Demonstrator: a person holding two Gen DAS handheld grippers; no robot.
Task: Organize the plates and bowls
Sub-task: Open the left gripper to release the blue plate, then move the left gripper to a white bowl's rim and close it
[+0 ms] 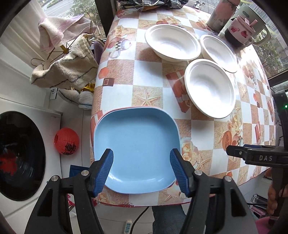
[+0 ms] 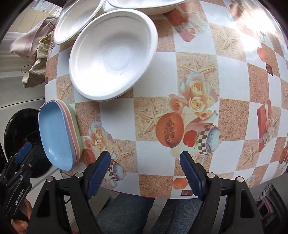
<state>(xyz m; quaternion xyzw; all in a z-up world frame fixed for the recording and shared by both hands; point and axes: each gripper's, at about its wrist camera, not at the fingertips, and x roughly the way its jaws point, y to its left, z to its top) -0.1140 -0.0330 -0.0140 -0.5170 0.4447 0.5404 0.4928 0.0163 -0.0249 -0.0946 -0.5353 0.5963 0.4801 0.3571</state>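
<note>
From my right wrist cam, two white bowls (image 2: 77,19) (image 2: 144,3) beyond the nearest bowl (image 2: 111,54) are cut by the top edge. Plates under the blue plate (image 2: 55,135) show only as pink and green rims; can't count them. Left cam: right gripper (image 1: 259,156) beside the blue plate (image 1: 135,149) is partly out of frame, jaws unreadable.

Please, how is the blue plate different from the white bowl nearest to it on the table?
The blue plate is squarish with rounded corners; the nearest white bowl is round. The plate is shallow, the bowl deeper with a wide rim. The plate lies on top of a stack, with pink and green edges showing under it in the right wrist view; the bowl sits alone on the tablecloth. Both are upright and empty.
</note>
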